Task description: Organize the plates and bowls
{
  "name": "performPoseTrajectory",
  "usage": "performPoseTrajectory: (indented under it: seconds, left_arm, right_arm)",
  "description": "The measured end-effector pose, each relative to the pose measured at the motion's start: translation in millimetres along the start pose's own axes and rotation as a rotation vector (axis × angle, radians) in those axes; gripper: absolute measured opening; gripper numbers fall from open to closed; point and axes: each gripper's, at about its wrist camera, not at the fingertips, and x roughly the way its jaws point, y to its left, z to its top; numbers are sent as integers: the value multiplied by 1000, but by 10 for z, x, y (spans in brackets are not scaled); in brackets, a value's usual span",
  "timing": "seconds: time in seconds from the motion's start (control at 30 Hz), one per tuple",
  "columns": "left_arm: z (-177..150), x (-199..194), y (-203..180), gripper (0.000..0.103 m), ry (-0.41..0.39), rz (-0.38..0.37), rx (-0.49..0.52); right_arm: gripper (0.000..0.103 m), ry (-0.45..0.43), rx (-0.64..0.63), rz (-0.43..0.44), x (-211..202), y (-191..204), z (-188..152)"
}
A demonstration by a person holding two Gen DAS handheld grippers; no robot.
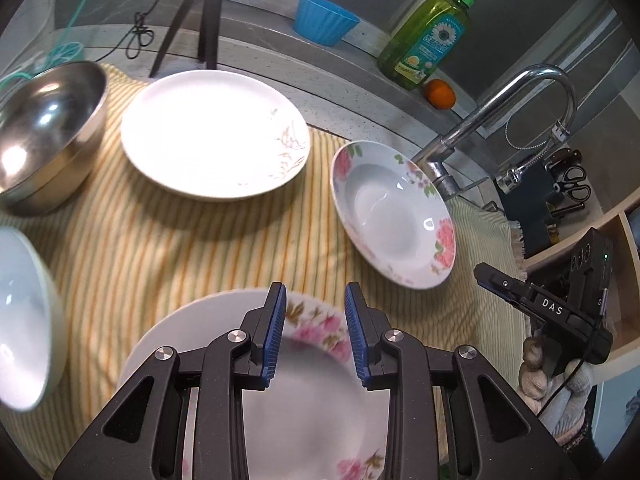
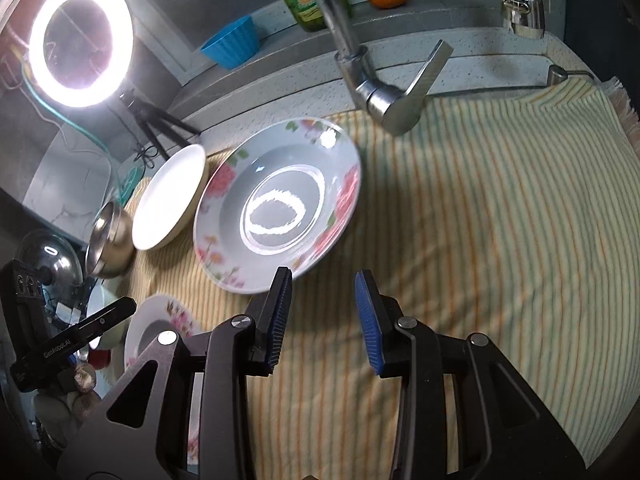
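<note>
Three plates, one steel bowl, perhaps one white bowl at the blurred edge

Black left tool; blue ribbed pads; silver screws; right tool alike.

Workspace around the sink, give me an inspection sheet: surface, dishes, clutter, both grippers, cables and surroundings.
Surface: striped cloth spread over the counter, wrinkled.
Job's things: white plate, deep flowered plate, second flowered plate under the left gripper, steel bowl, white bowl; all separate, unstacked.
Clutter: blue cup, soap bottle, orange on the back ledge.
Grippers: left gripper open, empty; right gripper open, empty, above bare cloth.
Cables: black cord by the tripod; green cord.
Surroundings: tap, ring light, scissors.
</note>
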Motion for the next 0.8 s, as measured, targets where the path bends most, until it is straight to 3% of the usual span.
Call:
performPoseTrajectory:
  seconds: [0.57, 0.8]
  left_arm:
    - [481, 629, -157, 28, 54, 18, -16]
    - [564, 737, -120, 26, 74, 5, -24]
  right_arm:
    - [34, 42, 22, 17, 582, -273, 652]
    - [22, 66, 3, 33, 717, -208, 710]
